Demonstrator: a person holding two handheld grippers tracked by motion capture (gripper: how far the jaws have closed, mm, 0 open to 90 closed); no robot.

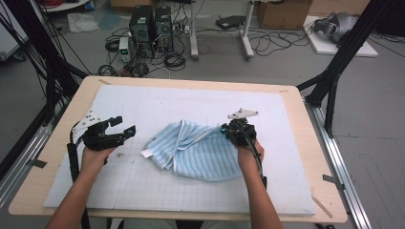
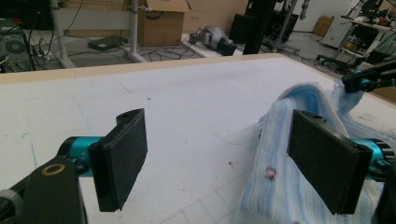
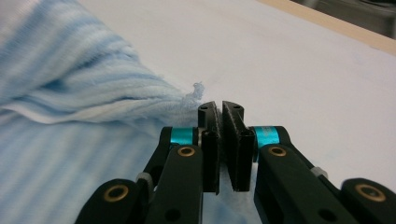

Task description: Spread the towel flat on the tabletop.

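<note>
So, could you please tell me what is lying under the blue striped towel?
The blue striped towel rests crumpled on the white mat, which shows all round it. Whatever lies beneath its folds is covered and cannot be seen.

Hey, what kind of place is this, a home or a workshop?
Most likely a lab or workshop: computer towers with tangled cables on the floor, cardboard boxes, and a black metal frame around the table.

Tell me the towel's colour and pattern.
The towel is light blue with thin white stripes, clearest in the right gripper view.
</note>
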